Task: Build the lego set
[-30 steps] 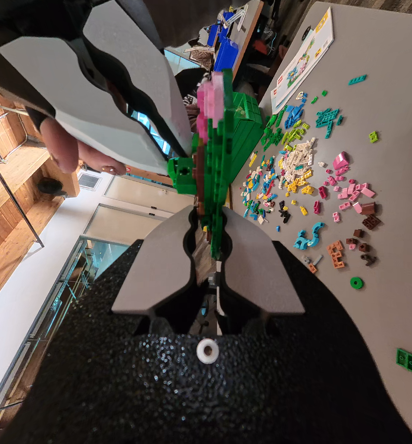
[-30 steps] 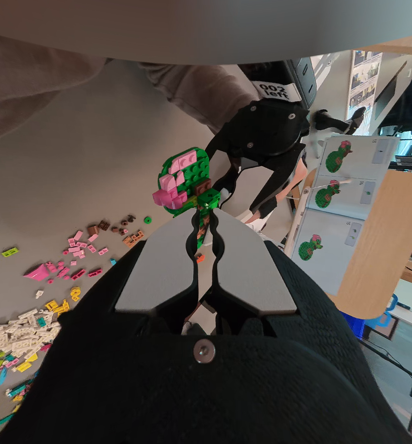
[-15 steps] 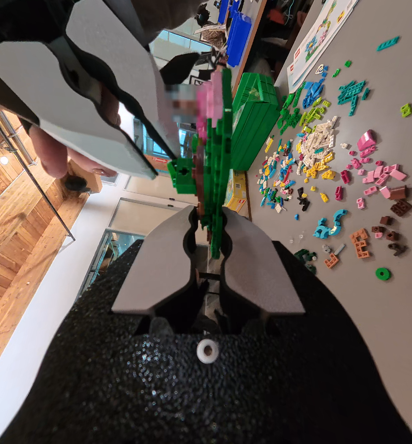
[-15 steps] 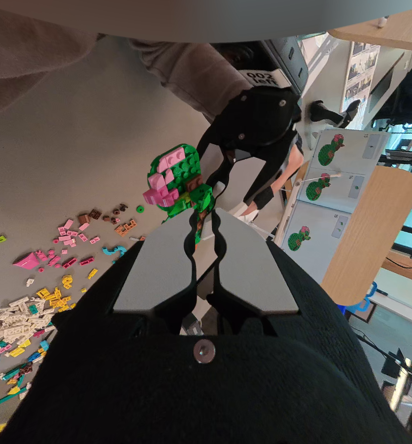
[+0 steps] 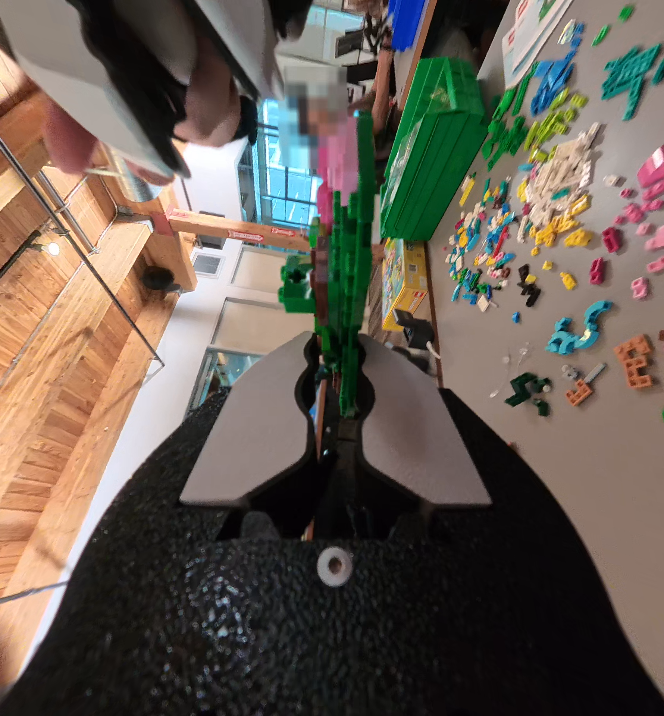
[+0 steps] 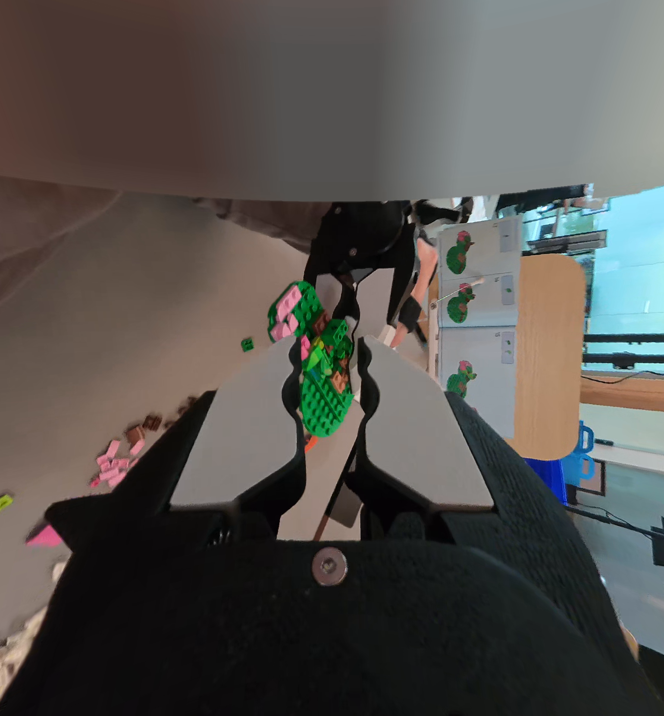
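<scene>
The green cactus-shaped lego model (image 5: 348, 252) has pink flower bricks at its far end and a green brick sticking out on its left side. My left gripper (image 5: 338, 341) is shut on the model's near end and holds it edge-on in the air beside the table. My right gripper (image 5: 214, 131) is open at the upper left, apart from the model. In the right wrist view the right gripper (image 6: 324, 345) is open, and the model (image 6: 322, 403) shows through the gap. The left gripper (image 6: 351, 325) holds it from behind.
The grey table (image 5: 594, 542) carries several loose bricks (image 5: 555, 201) sorted by colour, a green box (image 5: 431, 155) and a booklet (image 5: 532, 35). A yellow box (image 5: 404, 283) lies beyond the edge. Instruction pages (image 6: 477, 310) stand to the right. Pink bricks (image 6: 117, 461) lie at left.
My right gripper has opened and drawn away from the green brick on the model's side. The left gripper keeps its hold and has swung the model a little.
</scene>
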{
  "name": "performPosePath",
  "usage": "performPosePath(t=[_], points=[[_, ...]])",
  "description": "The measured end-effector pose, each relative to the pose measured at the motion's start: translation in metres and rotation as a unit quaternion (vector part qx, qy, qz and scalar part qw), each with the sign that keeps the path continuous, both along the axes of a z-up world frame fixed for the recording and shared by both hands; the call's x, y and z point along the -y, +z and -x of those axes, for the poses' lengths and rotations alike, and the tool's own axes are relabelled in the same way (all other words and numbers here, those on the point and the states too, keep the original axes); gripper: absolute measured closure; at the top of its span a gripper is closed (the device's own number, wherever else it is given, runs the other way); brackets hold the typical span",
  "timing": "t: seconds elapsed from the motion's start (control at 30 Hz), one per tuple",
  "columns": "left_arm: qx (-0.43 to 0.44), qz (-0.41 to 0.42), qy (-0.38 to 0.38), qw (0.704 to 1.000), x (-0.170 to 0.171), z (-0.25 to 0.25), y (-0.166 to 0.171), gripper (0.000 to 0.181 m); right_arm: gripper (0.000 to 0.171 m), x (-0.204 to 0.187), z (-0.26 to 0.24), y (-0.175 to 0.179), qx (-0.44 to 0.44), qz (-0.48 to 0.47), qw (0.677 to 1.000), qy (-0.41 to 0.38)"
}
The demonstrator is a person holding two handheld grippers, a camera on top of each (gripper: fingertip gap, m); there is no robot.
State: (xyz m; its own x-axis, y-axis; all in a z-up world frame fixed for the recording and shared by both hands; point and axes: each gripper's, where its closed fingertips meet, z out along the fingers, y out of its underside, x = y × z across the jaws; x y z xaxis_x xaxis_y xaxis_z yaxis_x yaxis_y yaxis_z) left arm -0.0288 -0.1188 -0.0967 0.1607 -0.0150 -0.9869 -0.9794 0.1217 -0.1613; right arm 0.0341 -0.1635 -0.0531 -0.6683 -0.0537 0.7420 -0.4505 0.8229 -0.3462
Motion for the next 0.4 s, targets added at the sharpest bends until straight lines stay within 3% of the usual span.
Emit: performPosePath(t=[0.1, 0.2, 0.3, 0.4], points=[[-0.036, -0.013, 0.046, 0.998, -0.005, 0.012, -0.001, 0.166, 0.147, -0.004, 0.004, 0.006, -0.073, 0.038, 0.996, -0.027], [-0.060, -0.014, 0.081, 0.995, -0.010, 0.025, -0.005, 0.166, 0.149, -0.030, 0.024, -0.011, -0.135, 0.040, 0.985, -0.101], [-0.084, -0.021, 0.109, 0.990, -0.014, 0.036, -0.008, 0.166, 0.148, -0.057, 0.042, -0.040, -0.146, 0.044, 0.973, -0.171], [-0.108, -0.020, 0.138, 0.984, -0.019, 0.049, -0.013, 0.166, 0.146, -0.070, 0.047, -0.063, -0.120, 0.074, 0.971, -0.193]])
